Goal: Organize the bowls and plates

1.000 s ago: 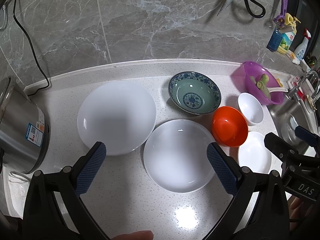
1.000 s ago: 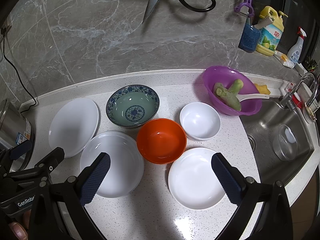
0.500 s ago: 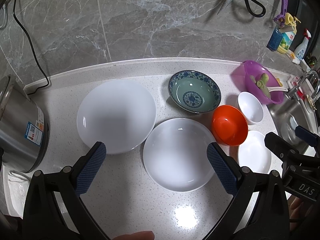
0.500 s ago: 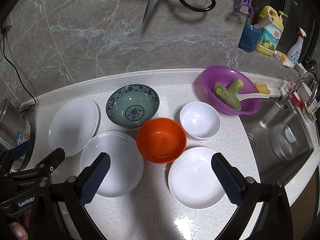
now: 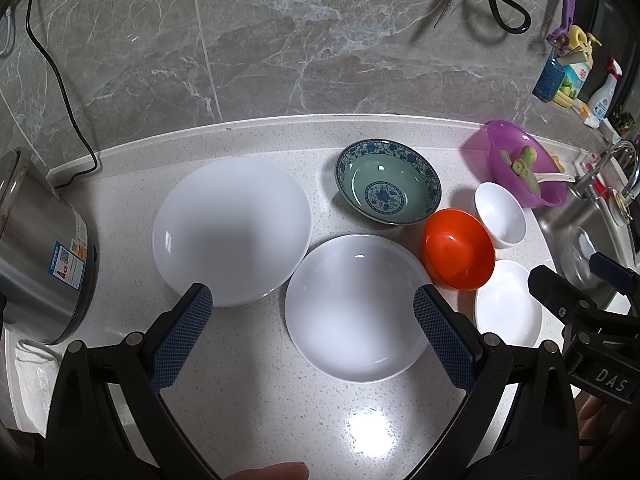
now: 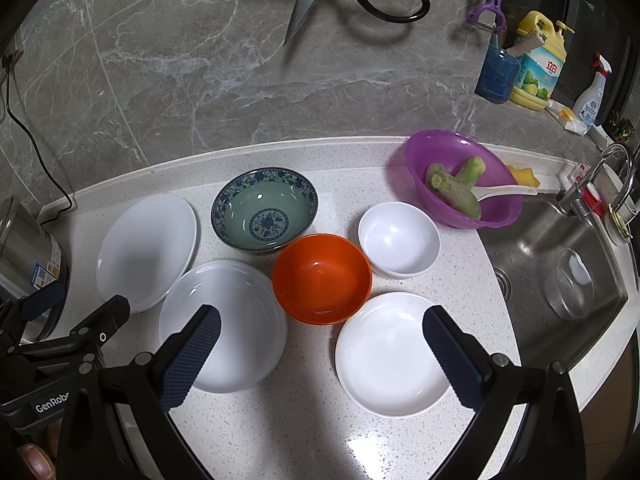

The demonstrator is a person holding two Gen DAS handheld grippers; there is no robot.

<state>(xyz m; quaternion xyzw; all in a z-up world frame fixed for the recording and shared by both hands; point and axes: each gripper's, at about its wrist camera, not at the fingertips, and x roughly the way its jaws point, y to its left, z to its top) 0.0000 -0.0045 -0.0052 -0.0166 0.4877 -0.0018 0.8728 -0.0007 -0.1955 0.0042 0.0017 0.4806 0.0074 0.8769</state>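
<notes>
**Ana:** Right wrist view first: what sits in each dish?

**Ben:** Only the purple bowl [image 6: 460, 184] holds anything: green vegetable pieces [image 6: 456, 188] and a white spoon [image 6: 506, 191] leaning over its rim toward the sink [image 6: 560, 264]. The orange bowl [image 6: 322, 278], small white bowl [image 6: 399, 239] and blue-patterned bowl [image 6: 265, 210] hold nothing. They sit close together mid-counter; orange and patterned look to be touching.

**Ana:** And the plates?

**Ben:** Three white ones on the countertop [image 6: 304, 420]: a large plate [image 6: 146, 250] at left, a deep plate [image 6: 240, 320] in front of it, and a smaller plate [image 6: 388, 356] near the sink. A clear glass dish [image 6: 570, 284] lies in the basin.

**Ana:** The claws?

**Ben:** The right gripper [image 6: 320, 356] has its jaws wide apart, gripping nothing, above the counter's near edge. The left gripper [image 5: 312, 336] is likewise spread, its pads flanking the deep plate [image 5: 358, 308] without touching it.

**Ana:** Anything hard to read?

**Ben:** The steel pot [image 5: 36, 264] is cut off at the left edge. The right pad hides part of the smaller plate's rim. Whether the deep plate is one plate or a stack, I cannot tell.
</notes>
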